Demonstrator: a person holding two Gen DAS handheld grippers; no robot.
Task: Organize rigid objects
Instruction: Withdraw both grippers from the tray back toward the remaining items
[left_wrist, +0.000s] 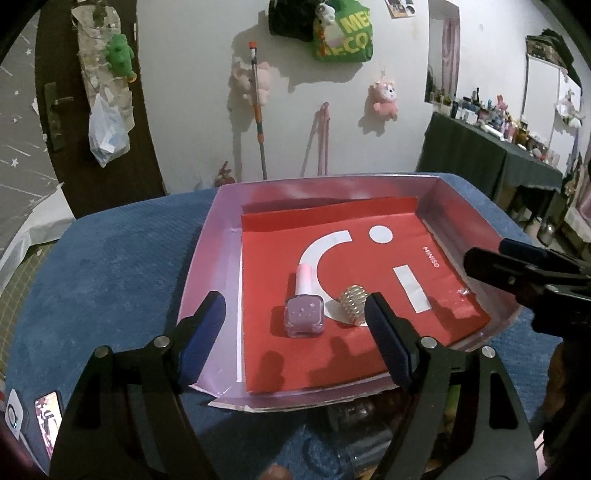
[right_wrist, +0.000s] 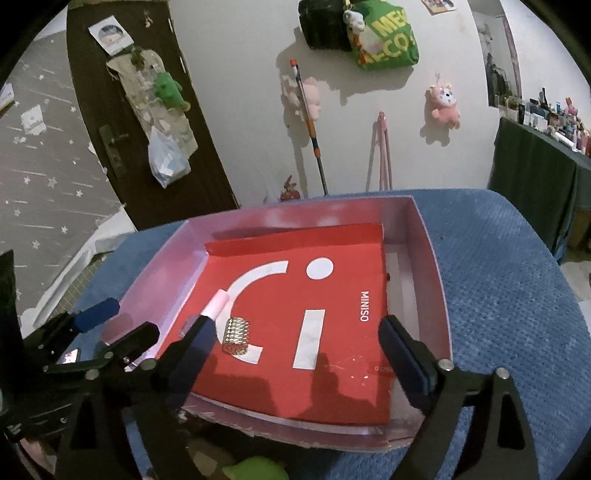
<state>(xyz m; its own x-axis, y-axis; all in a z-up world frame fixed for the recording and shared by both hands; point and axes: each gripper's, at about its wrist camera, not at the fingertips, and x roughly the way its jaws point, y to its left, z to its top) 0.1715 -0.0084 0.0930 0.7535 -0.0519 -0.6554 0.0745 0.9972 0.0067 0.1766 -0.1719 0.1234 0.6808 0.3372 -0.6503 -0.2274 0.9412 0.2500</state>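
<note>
A shallow pink tray (left_wrist: 207, 266) lined with a red Miniso sheet (left_wrist: 369, 251) sits on a blue cloth. In it lie a lilac nail polish bottle (left_wrist: 304, 314) with a pink cap and a small gold ribbed roller (left_wrist: 354, 298) beside it. My left gripper (left_wrist: 295, 317) is open over the tray's near edge, its fingers either side of the bottle and roller, not touching them. My right gripper (right_wrist: 295, 339) is open above the tray's near part. The roller (right_wrist: 236, 335) lies just inside its left finger; the bottle's cap (right_wrist: 218, 304) shows behind that finger.
The blue cloth (right_wrist: 498, 295) surrounds the tray (right_wrist: 436, 280). The other gripper shows at each view's side (left_wrist: 517, 273). A phone (left_wrist: 46, 421) lies at the left front. A green object (right_wrist: 255, 470) sits below the tray's front edge. A cluttered dark table (left_wrist: 491, 155) stands at the right.
</note>
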